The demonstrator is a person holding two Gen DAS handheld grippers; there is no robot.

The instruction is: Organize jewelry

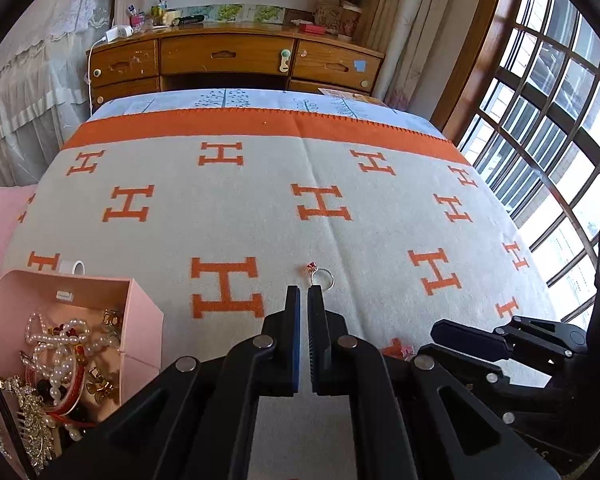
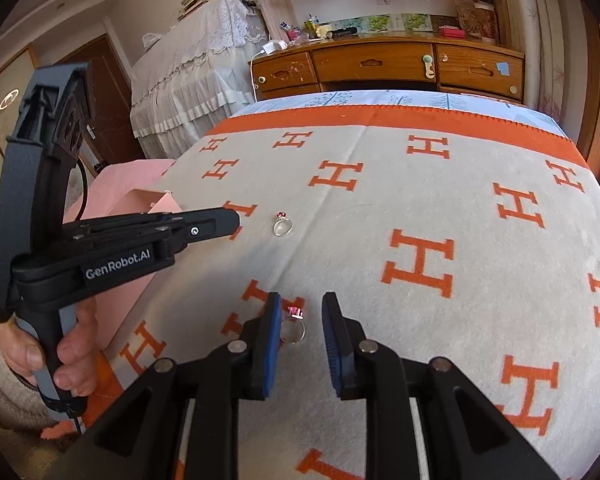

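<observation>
fingers of my right gripper stand apart around a red-stone ring on the bed blanket; left gripper nearly closed, empty, second ring at its 12 o'clock, pink jewelry box at 9.

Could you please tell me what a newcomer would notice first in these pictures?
Probably the blanket with bold orange H letters. Next, two rings: one between the right gripper's open jaws, another farther away. At near left, a pink box holds pearls and jewelry.
</observation>
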